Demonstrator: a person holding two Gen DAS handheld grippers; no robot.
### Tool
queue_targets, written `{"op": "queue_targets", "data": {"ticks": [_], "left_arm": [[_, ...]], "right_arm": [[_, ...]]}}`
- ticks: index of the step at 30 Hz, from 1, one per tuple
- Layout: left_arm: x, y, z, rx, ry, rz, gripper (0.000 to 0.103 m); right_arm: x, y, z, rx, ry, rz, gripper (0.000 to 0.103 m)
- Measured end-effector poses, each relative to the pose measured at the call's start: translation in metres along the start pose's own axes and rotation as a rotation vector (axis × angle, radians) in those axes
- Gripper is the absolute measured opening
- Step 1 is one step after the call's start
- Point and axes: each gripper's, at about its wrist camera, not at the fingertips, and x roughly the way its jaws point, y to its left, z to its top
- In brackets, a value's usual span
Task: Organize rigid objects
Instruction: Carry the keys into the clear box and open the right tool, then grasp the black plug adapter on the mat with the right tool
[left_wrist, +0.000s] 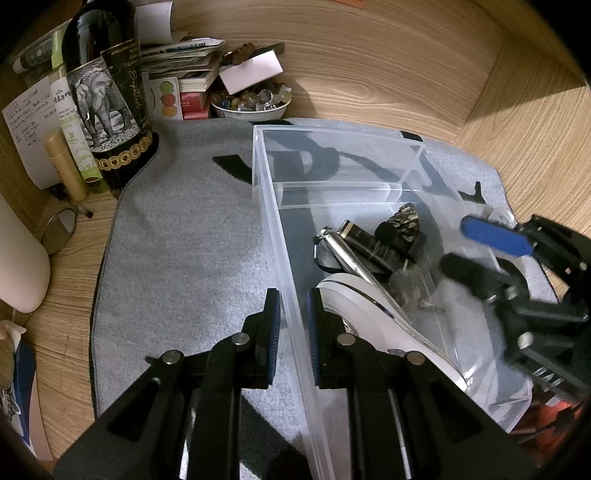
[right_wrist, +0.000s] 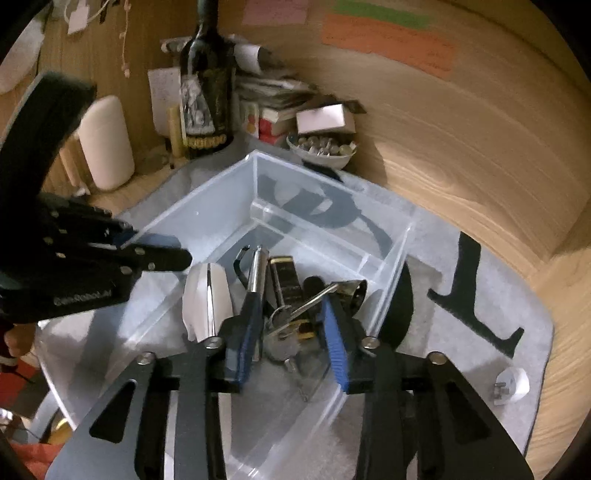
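The left hand-held gripper (left_wrist: 292, 325) is clamped on the near wall of a clear plastic bin (left_wrist: 273, 206). The right hand-held gripper (right_wrist: 291, 325), pads apart, straddles a padlock (right_wrist: 286, 334) inside it, key (right_wrist: 317, 297) pointing away. A grey mat (left_wrist: 184, 240) covers the wooden worktop (left_wrist: 369, 66).

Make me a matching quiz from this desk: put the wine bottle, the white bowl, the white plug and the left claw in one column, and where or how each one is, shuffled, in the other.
Things
1. wine bottle
2. white bowl
3. white plug
4. left claw

Place or state
A. shut on the side wall of the clear bin
B. lying on the grey mat, outside the bin
C. upright, with an elephant label
D. full of small beads

Pairs: 1-C, 2-D, 3-B, 4-A
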Motion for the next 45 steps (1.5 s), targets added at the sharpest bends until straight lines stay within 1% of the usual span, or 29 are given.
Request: {"op": "queue_targets", "data": {"ticks": [4, 7, 13, 17, 20, 24, 30, 32, 35, 36, 37, 38, 39, 43, 44, 45], "left_arm": [[0.000, 0.001, 0.000, 0.000, 0.003, -0.001, 0.013], [0.000, 0.002, 0.000, -0.002, 0.003, -0.003, 0.013], [0.001, 0.002, -0.001, 0.000, 0.004, -0.002, 0.013], [0.001, 0.003, -0.001, 0.000, 0.005, -0.002, 0.013], [0.001, 0.003, 0.000, 0.000, 0.006, -0.003, 0.013], [0.001, 0.002, 0.000, 0.001, 0.006, -0.002, 0.013], [0.001, 0.003, -0.001, 0.001, 0.006, -0.002, 0.013], [0.001, 0.003, -0.001, 0.001, 0.005, -0.002, 0.013], [0.001, 0.003, 0.000, 0.002, 0.006, -0.001, 0.013], [0.001, 0.002, 0.000, 0.002, 0.006, -0.002, 0.013], [0.001, 0.003, 0.000, 0.002, 0.006, -0.002, 0.013], [0.001, 0.003, 0.000, 0.001, 0.006, -0.002, 0.013], [0.001, 0.002, 0.000, 0.001, 0.006, -0.002, 0.013], [0.001, 0.003, 0.000, 0.002, 0.006, -0.002, 0.013], [0.001, 0.003, 0.000, 0.002, 0.006, -0.002, 0.013], [0.001, 0.003, -0.001, 0.002, 0.006, -0.003, 0.013]], "right_arm": [[-0.014, -0.009, 0.004, 0.029, -0.039, -0.013, 0.036], [-0.025, -0.018, 0.007, 0.058, -0.071, -0.026, 0.042], [-0.043, -0.044, 0.010, 0.121, -0.118, -0.079, 0.042], [-0.048, -0.061, 0.003, 0.162, -0.120, -0.113, 0.042], [-0.043, -0.074, -0.006, 0.194, -0.094, -0.126, 0.042], [-0.026, -0.085, -0.024, 0.223, -0.027, -0.131, 0.042], [0.000, -0.087, -0.058, 0.225, 0.094, -0.082, 0.042], [0.005, -0.085, -0.065, 0.215, 0.118, -0.080, 0.042], [0.012, -0.084, -0.075, 0.211, 0.154, -0.049, 0.042], [0.014, -0.083, -0.077, 0.206, 0.164, -0.043, 0.044], [0.015, -0.082, -0.078, 0.204, 0.165, -0.039, 0.048], [0.015, -0.082, -0.079, 0.201, 0.168, -0.045, 0.058], [0.016, -0.080, -0.080, 0.190, 0.167, -0.059, 0.058], [0.017, -0.080, -0.080, 0.186, 0.159, -0.066, 0.058], [0.018, -0.081, -0.079, 0.189, 0.158, -0.065, 0.056], [0.018, -0.081, -0.079, 0.190, 0.156, -0.062, 0.047]]}}
